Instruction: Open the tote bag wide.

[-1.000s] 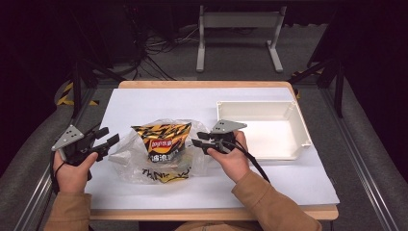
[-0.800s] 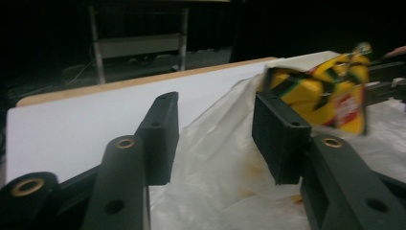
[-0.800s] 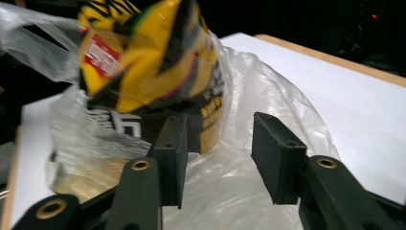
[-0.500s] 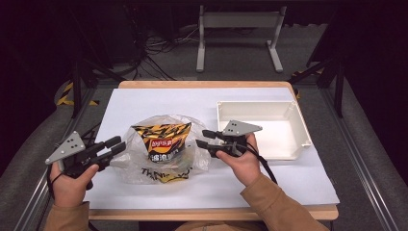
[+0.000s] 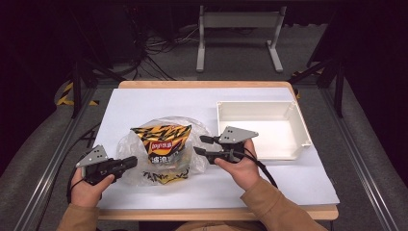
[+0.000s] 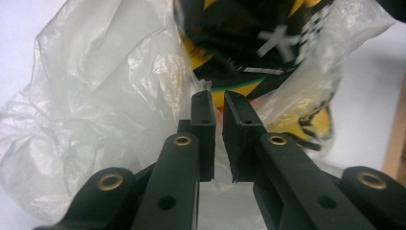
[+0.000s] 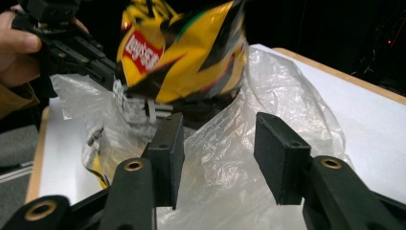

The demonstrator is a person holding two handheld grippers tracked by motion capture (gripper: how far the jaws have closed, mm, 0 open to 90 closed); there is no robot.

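Your left gripper, jaws just closing, nearly meets at the plastic bag's edge; your right gripper gapes beside the chip bag mid-table.

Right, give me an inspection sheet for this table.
Surface: white sheet on a wooden table, bare at the back.
Job's things: chip bag inside a clear plastic bag; empty white bin to the right.
Clutter: nothing seen.
Grippers: left gripper jaws just closing, nearly together at the plastic's edge, pinch unclear; right gripper jaws just opening, gripping nothing.
Cables: right gripper's cable trails back; a tangle on the floor.
Surroundings: grey stand, dark room.
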